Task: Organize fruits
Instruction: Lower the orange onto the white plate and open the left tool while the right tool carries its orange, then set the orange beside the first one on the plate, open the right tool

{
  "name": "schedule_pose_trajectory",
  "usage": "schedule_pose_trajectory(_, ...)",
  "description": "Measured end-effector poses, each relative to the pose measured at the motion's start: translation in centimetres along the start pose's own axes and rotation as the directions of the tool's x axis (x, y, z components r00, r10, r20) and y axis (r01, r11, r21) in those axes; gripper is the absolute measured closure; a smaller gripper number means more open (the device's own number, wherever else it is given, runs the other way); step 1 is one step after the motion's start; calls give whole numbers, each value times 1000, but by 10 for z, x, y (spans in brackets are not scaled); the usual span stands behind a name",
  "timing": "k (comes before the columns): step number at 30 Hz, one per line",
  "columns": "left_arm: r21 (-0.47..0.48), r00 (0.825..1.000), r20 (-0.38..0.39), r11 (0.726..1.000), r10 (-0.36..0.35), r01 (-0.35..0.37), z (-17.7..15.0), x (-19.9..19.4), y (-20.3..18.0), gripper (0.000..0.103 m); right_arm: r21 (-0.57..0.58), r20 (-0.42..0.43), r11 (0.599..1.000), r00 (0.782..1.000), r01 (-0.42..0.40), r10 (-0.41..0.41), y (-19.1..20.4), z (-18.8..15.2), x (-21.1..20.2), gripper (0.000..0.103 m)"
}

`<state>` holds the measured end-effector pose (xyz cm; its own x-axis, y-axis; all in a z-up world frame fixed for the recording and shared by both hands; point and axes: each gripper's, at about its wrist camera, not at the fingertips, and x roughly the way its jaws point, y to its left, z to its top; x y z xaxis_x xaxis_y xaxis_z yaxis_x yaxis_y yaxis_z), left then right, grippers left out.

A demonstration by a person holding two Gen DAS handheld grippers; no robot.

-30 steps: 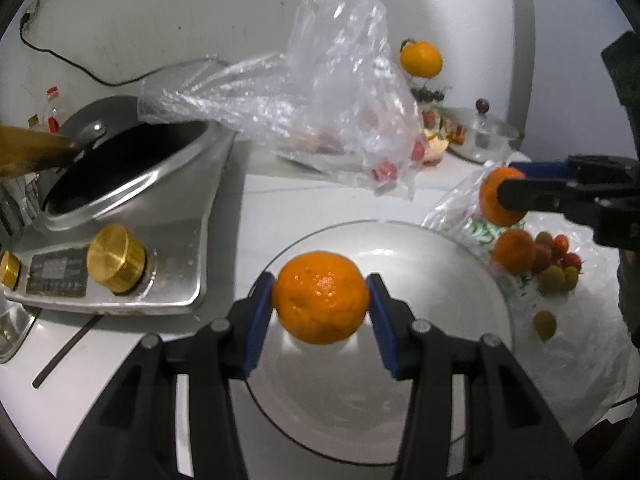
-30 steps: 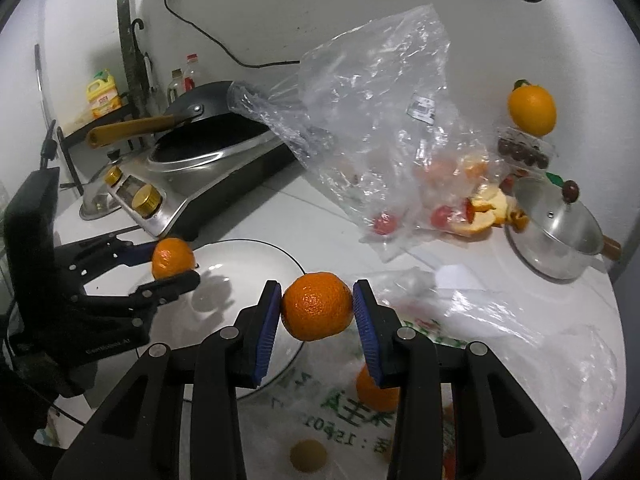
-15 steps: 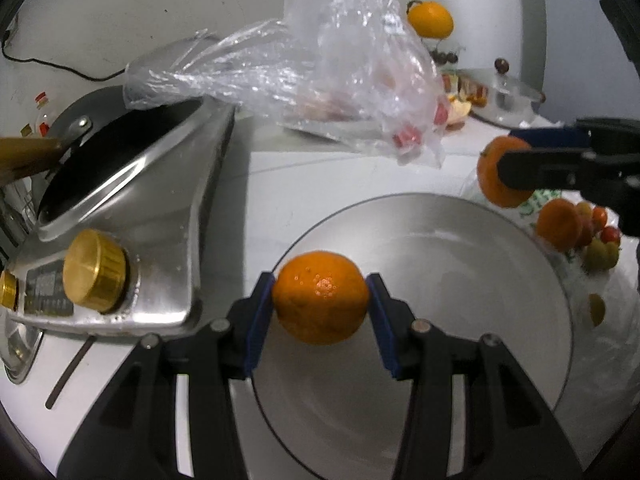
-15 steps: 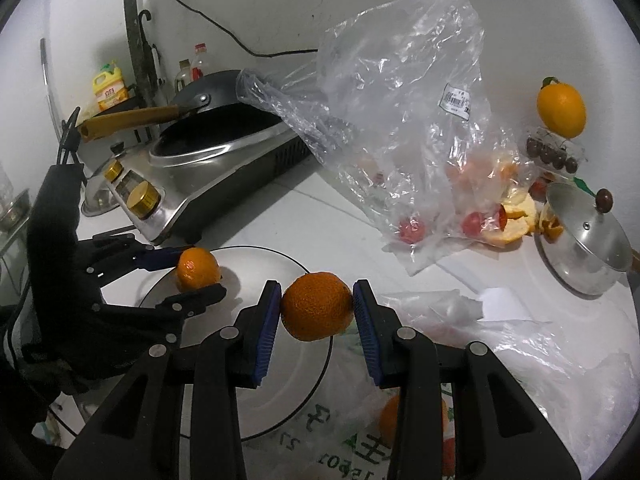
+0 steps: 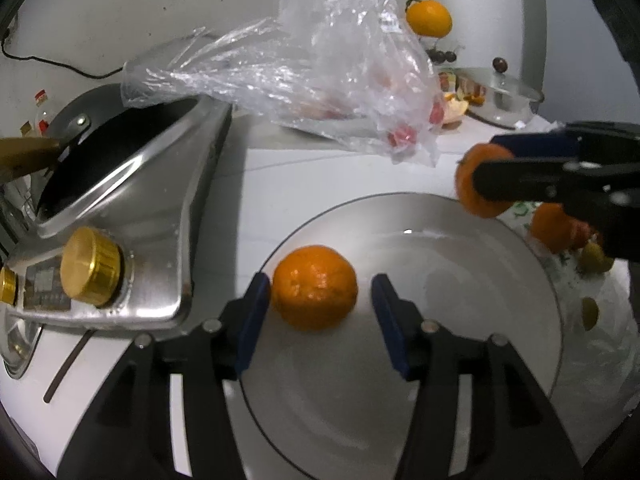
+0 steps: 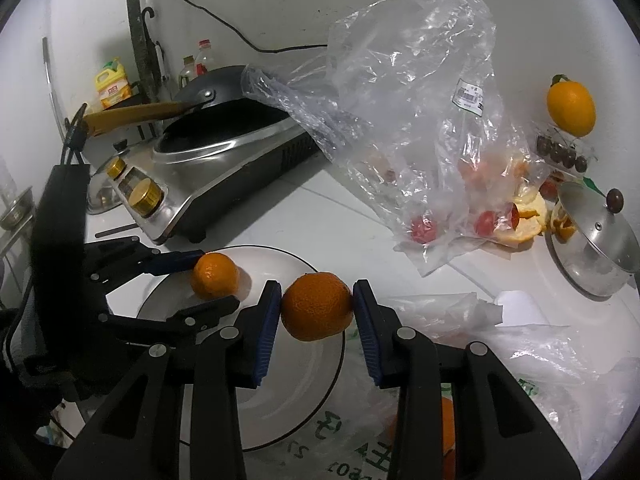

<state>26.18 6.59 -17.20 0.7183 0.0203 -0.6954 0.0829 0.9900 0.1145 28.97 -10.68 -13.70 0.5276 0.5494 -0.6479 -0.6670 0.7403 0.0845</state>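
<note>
A white plate [image 5: 460, 248] lies on the counter; it also shows in the right wrist view [image 6: 280, 400]. My left gripper [image 5: 316, 300] is open over the plate's left part. A mandarin [image 5: 315, 287] rests on the plate between its blue pads, touching the left pad; it shows in the right wrist view [image 6: 215, 275] too. My right gripper [image 6: 316, 316] is shut on a second mandarin [image 6: 317, 306] above the plate's right rim. In the left wrist view this gripper [image 5: 488, 172] and its mandarin [image 5: 466, 188] come in from the right.
An induction cooker [image 5: 132, 216] with a black pan stands left of the plate. A clear plastic bag [image 6: 420, 120] with small red fruit lies behind. More mandarins and small fruit [image 5: 560, 228] lie on a printed bag at the right. A lidded pot [image 6: 592, 248] stands at the far right.
My left gripper has opened and let its mandarin go onto the plate. My right gripper has carried its mandarin closer to the plate's rim.
</note>
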Motion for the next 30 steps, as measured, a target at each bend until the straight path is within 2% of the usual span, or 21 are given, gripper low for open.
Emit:
schedule_pose_trajectory(7,-27,999,50,1000,-12,14,-7,-29,2,48,-22,-6,1000,1000,-19,19,13,7,7,64)
schedule_pose_trajectory(14,-107,995,93,993,-39,49,-18,-52,15,48,-57,-46,997,998,-43,40,28,15,31,64)
schedule_pose_trajectory(21,-157,993,110,985,-51,68,-27,-55,31,48,-39,-67,998,996,-59,56,36,21,54,63)
schedule_pose_trajectory(30,-154,990,123,984,-73,91,-31,-55,34,48,-17,-104,999,994,-44,42,35,16,72,63)
